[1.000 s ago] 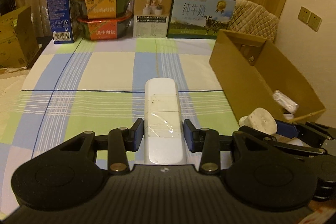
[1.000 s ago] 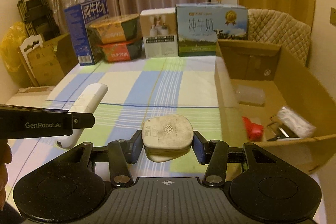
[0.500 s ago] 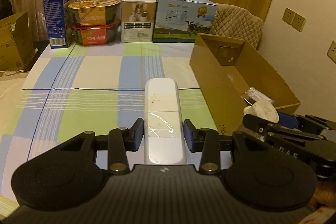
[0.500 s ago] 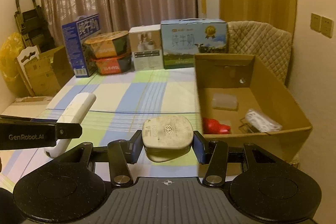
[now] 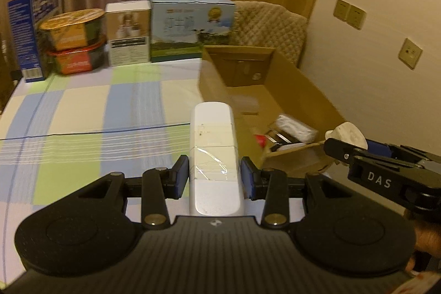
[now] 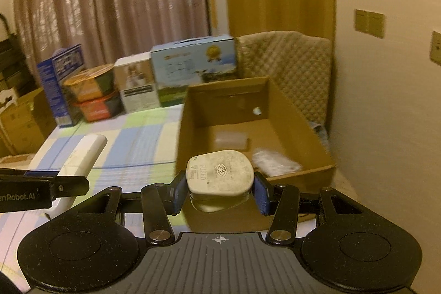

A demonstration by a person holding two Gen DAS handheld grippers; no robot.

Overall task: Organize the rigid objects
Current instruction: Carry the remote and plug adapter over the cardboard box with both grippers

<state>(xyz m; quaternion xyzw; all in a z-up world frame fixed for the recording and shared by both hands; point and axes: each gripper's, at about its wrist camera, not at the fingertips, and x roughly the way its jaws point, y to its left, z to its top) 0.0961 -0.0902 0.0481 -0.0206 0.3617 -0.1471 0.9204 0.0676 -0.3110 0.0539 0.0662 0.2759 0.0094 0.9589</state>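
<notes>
My left gripper point(image 5: 215, 177) is shut on a long white taped remote-like bar point(image 5: 214, 139), held above the checked tablecloth beside the open cardboard box point(image 5: 300, 79). My right gripper point(image 6: 219, 190) is shut on a white fused plug point(image 6: 219, 174), held at the near edge of the cardboard box point(image 6: 297, 117). The plug also shows at the right of the left wrist view point(image 5: 347, 132). The white bar also shows at the left of the right wrist view point(image 6: 82, 153). The box holds a clear plastic piece, a white packet point(image 6: 275, 160) and a red item point(image 5: 260, 140).
Along the table's far edge stand a blue carton point(image 5: 30, 29), two stacked noodle bowls point(image 5: 74, 40), a white box point(image 5: 128, 32) and a milk carton box point(image 5: 191, 26). A quilted chair point(image 5: 273, 26) is behind the box. The wall is on the right.
Both grippers have swung right and risen, so the cardboard box now sits directly ahead. Each still holds its object.
</notes>
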